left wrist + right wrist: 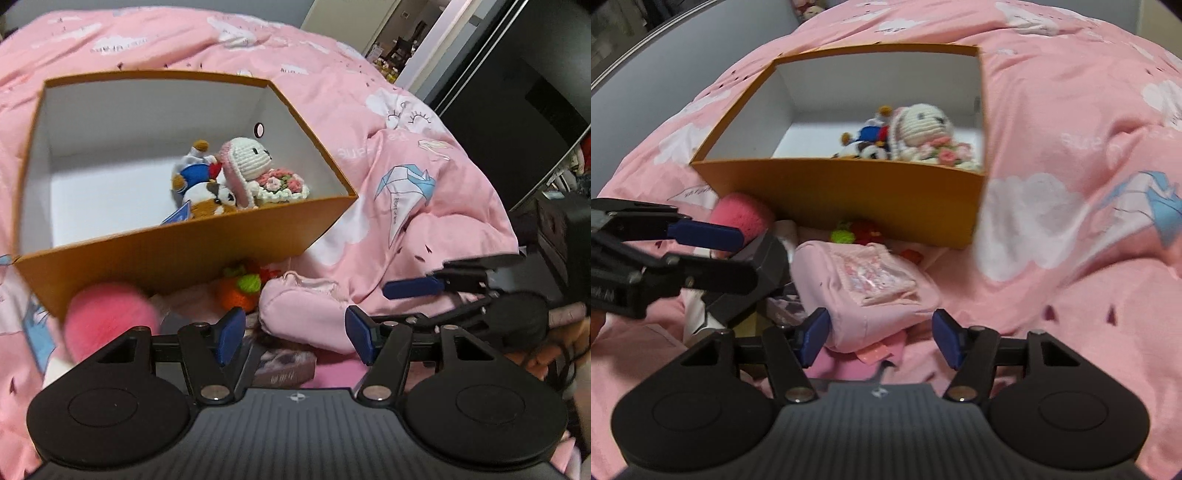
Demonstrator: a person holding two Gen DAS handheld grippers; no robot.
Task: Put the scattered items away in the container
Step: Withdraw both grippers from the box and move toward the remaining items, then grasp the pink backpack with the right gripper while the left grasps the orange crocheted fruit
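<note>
Landmark: orange box [177, 254], open top, sitting on the pink bedspread [424, 206]. It sits close to the clutter, probably so each carry is short.

Already inside the box, bunched toward its right wall: crochet bunny [245, 155], a blue-and-white plush [195, 173], a brown-and-white plush [214, 203] and a crochet flower basket [284, 186]. They lie tipped on each other, so likely dropped in, not arranged.

Not yet in, all on the bed against or just in front of the box's near wall: pink fluffy ball [107, 314] at the near-left corner, orange crochet piece with green top [240, 291] touching the wall, pale pink pouch [864, 291] just in front, small printed card box [284, 363] in front of that, partly hidden.

Left hand-held gripper [295, 338]: jaws wide, nothing between the pads, hovering over the card box and the pouch's left end. Empty.

Right hand-held gripper [882, 341]: jaws closing; the pouch's near end lies between them, left pad at the fabric, right pad clear of it, so no grip yet. It comes in steeply from above, which suits pinching soft fabric off bedding.

Judgement: the pouch is the next pick; 4 items are left outside.
</note>
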